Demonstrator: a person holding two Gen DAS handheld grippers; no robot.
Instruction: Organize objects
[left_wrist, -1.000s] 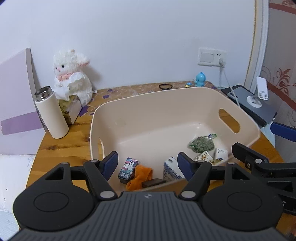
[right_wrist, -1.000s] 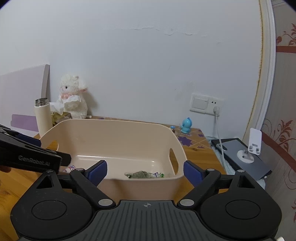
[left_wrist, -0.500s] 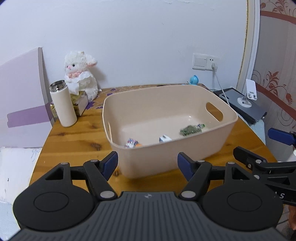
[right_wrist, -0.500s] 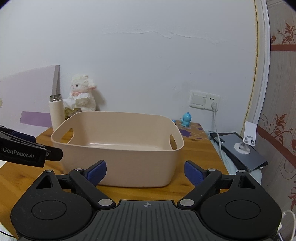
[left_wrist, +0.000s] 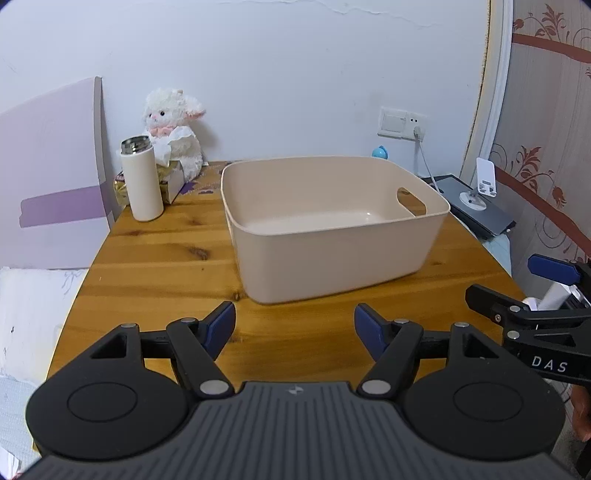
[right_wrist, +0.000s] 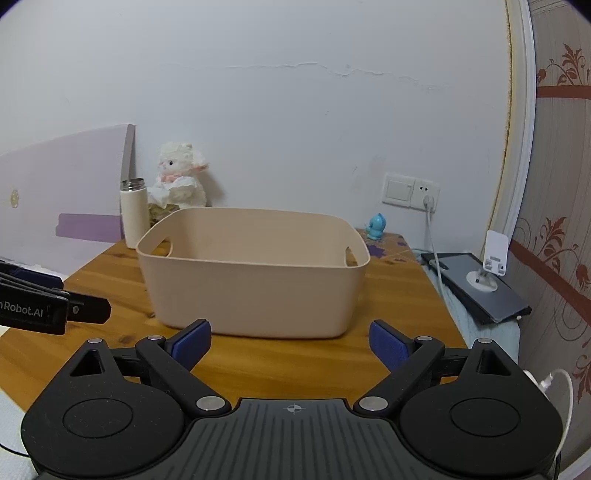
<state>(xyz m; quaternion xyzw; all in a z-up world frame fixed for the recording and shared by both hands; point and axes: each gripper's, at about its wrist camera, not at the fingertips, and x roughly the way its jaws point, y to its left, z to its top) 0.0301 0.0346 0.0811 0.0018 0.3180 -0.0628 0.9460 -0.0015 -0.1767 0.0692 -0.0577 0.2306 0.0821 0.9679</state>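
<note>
Reaching forward with the left tool (left_wrist: 294, 325) and right tool (right_wrist: 290, 341) both spread and empty could shove the beige bin (left_wrist: 332, 229) toward the flask (left_wrist: 141, 179) across the worktop (left_wrist: 162, 266).

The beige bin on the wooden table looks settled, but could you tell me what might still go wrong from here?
1. The white thermos stands upright near the table's left edge; a sweep by the left gripper could probably topple it.
2. The charger cable hangs from the wall socket beside the bin; the right gripper might snag it.
3. From these low views the bin's contents are hidden, so items cannot be checked.
</note>
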